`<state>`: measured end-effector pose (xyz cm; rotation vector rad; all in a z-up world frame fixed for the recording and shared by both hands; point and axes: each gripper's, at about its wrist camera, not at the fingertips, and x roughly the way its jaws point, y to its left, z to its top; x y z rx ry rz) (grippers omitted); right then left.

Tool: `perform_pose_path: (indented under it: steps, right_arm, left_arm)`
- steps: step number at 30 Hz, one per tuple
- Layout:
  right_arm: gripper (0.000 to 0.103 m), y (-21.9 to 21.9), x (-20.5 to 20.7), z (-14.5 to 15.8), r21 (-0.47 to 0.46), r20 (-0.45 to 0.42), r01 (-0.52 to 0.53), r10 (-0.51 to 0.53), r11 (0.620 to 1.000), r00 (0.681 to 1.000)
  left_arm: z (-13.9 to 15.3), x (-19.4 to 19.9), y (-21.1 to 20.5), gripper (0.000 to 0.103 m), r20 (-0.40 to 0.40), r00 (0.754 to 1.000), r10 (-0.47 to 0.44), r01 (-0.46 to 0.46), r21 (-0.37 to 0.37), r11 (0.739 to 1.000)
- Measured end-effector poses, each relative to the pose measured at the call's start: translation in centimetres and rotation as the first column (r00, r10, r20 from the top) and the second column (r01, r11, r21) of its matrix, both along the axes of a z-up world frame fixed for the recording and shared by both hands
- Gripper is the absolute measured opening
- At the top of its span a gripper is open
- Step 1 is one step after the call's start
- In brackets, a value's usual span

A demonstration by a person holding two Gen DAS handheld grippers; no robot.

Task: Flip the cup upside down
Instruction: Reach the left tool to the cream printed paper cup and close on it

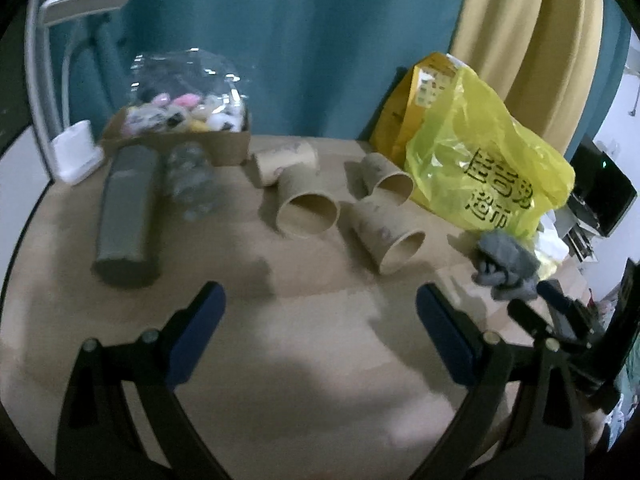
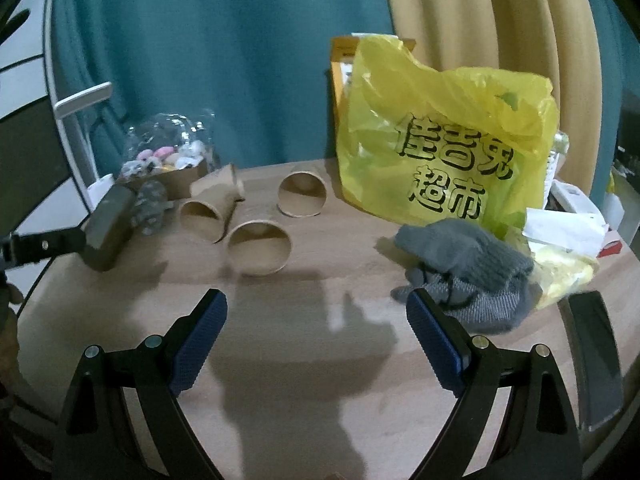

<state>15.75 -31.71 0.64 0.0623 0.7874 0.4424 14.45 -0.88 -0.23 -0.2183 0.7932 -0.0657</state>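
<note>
Cups: four brown paper cups lie on their sides in a loose cluster mid-surface; none stands upright or inverted yet.
Nearest cup (image 2: pixel 259 247): on its side, open mouth facing the right gripper, just beside a second cup (image 2: pixel 204 220) that touches or nearly touches it.
Far cup (image 2: pixel 302 194): set apart from the others, close to the yellow plastic bag (image 2: pixel 444 152).
Fourth cup (image 2: pixel 218 184): at the back, lying against the second one.
Left gripper (image 1: pixel 320 320): jaws spread wide, holding nothing, hanging above bare wood short of the cups.
Right gripper (image 2: pixel 316 322): jaws equally wide, empty, aimed roughly at the nearest cup's mouth.
Surface (image 2: pixel 320 360): pale wood, bare in front, crowded behind.
Clutter: a grey glove (image 2: pixel 464 268) touching or just beside the right gripper's right-hand pad; a dark cylinder (image 1: pixel 128 216) and a clear plastic bottle (image 1: pixel 188 184) lying at the left; a cardboard box of small wrapped items (image 1: pixel 180 128) behind them.
Risk, rolling: I reckon a cup on its side will roll away if one pad touches before the other.
Risk, crushing: thin paper walls likely buckle under a hard squeeze.
Risk, neighbours: the touching cups could be knocked along when one is lifted.
Risk, snagging: the glove may catch on the right pad as it advances.
Risk, sight: the left view is blurred, so spacing there is hard to judge.
</note>
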Motion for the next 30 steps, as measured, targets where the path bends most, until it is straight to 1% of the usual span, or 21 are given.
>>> perform_pose_path:
  steps: [4, 7, 11, 15, 18, 23, 27, 30]
  right_arm:
    - [0.093, -0.5, 3.1, -1.2, 0.013, -0.020, 0.010, -0.010, 1.000, 1.000]
    - [0.093, -0.9, 5.3, -1.9, 0.014, -0.024, 0.020, -0.020, 1.000, 1.000]
    - [0.093, -1.5, 8.9, -2.7, 0.017, -0.026, 0.041, -0.040, 0.999, 0.999]
    - [0.093, -2.0, 12.4, -2.9, 0.027, 0.001, 0.063, -0.063, 0.998, 0.998]
    - [0.093, -2.1, 15.0, -3.3, 0.036, 0.003, 0.083, -0.083, 0.996, 0.997]
    - [0.093, -1.8, 18.8, -4.6, 0.048, -0.038, 0.118, -0.116, 0.992, 0.992]
    - [0.093, -1.7, 20.3, -5.7, 0.064, -0.063, 0.138, -0.135, 0.988, 0.989]
    - [0.093, -2.0, 20.6, -6.1, 0.074, -0.059, 0.142, -0.138, 0.987, 0.989]
  left_arm:
    - [-0.2, 5.8, -1.1, 0.097, -0.066, 0.997, -0.043, 0.039, -0.052, 0.998]
    - [-0.1, 9.6, -2.5, 0.097, -0.089, 0.993, -0.073, 0.071, -0.023, 0.997]
    - [-0.3, 14.9, -4.2, 0.097, -0.147, 0.982, -0.115, 0.112, -0.033, 0.993]
    - [-0.8, 20.0, -6.1, 0.097, -0.186, 0.971, -0.150, 0.150, -0.013, 0.989]
    - [-1.6, 23.2, -7.4, 0.097, -0.217, 0.961, -0.173, 0.174, -0.017, 0.985]
    - [-3.3, 27.9, -9.2, 0.097, -0.253, 0.947, -0.199, 0.208, 0.009, 0.978]
    - [-4.9, 30.8, -10.1, 0.096, -0.289, 0.934, -0.208, 0.222, 0.015, 0.975]
    - [-6.1, 32.1, -11.0, 0.096, -0.315, 0.923, -0.221, 0.243, 0.035, 0.969]
